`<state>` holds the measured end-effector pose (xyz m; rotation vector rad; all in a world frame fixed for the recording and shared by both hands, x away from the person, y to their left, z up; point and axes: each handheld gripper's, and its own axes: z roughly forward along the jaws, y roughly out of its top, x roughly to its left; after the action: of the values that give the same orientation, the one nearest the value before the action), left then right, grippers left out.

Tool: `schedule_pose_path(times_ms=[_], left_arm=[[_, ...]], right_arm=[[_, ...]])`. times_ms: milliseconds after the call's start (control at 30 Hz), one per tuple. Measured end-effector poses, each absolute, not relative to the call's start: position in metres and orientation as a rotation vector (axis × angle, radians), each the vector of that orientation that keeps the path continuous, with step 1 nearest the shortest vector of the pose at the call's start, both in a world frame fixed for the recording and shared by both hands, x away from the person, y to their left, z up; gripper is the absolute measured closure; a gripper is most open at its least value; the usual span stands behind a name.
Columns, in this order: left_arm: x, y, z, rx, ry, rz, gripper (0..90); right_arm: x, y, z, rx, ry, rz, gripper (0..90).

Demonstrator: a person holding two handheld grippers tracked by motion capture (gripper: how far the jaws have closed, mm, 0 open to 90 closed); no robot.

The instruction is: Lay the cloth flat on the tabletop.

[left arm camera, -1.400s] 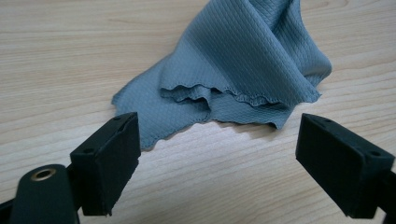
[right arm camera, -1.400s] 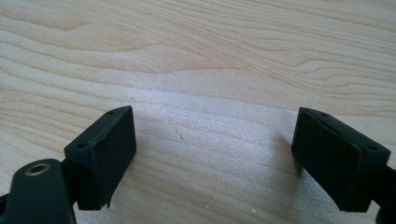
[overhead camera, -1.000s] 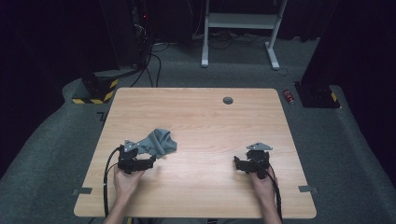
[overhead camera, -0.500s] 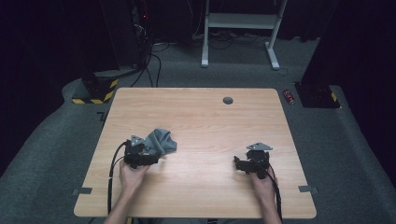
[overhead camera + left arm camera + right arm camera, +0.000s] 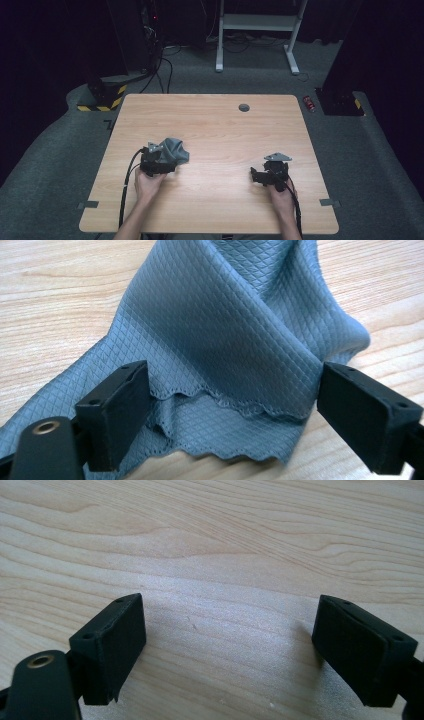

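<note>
Taking the round grommet hole [image 5: 243, 107] near the far edge of the wooden table [image 5: 210, 130] as the landmark, the grey cloth [image 5: 175, 151] lies nearer the person and to its left, bunched into a small mound well in from the table's left edge. The left gripper [image 5: 159, 161] sits at the cloth's near side, held by the left hand [image 5: 148, 181], with bare tabletop all round the pair. The left gripper view adds what the high view cannot: the cloth [image 5: 230, 340] is quilted in a fine diamond pattern, with scalloped hems stacked in layers, and a raised fold of it stands between the two black jaws, which are spread wide, one at each side of the fold, not pressing it together.

Nearer the person and slightly right of the grommet hole, the right gripper [image 5: 268, 174] rests in the right hand [image 5: 280, 194], well apart from the cloth and clear of the right edge. The right gripper view shows its blocky black jaws wide apart over bare, pale wood grain [image 5: 225, 580], with nothing between them.
</note>
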<state>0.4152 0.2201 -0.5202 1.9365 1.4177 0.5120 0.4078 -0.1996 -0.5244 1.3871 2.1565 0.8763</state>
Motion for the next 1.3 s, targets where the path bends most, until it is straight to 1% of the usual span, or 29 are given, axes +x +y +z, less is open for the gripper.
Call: schedule_pose_path(times_ms=[100,233,367,567,733,800,967,1133,1300], left_arm=[[0.416,0.219,-0.521,1.951,1.422,0.536,18.3],[0.415,0.217,-0.522,1.973,1.420,0.590,25.9],[0.415,0.217,-0.520,1.965,1.445,0.610,34.2],[0.414,0.214,-0.519,1.974,1.417,0.620,54.2],[0.421,0.211,-0.514,2.029,1.402,0.586,71.0],[0.421,0.210,-0.515,2.031,1.395,0.588,76.1],[0.421,0.213,-0.513,2.005,1.400,0.542,83.2],[0.418,0.212,-0.507,1.963,1.363,0.553,85.1],[0.416,0.208,-0.502,1.943,1.331,0.518,85.4]], right_arm=[[0.408,-0.200,-0.524,1.387,2.157,0.876,13.9],[0.408,-0.200,-0.524,1.388,2.156,0.876,13.9],[0.408,-0.200,-0.524,1.385,2.156,0.876,13.9],[0.408,-0.200,-0.524,1.386,2.156,0.876,13.9],[0.408,-0.199,-0.524,1.391,2.155,0.876,13.9],[0.408,-0.199,-0.524,1.391,2.155,0.876,13.9],[0.408,-0.199,-0.524,1.391,2.155,0.876,13.9],[0.407,-0.199,-0.524,1.392,2.155,0.876,13.9],[0.407,-0.199,-0.524,1.388,2.157,0.877,13.9]])
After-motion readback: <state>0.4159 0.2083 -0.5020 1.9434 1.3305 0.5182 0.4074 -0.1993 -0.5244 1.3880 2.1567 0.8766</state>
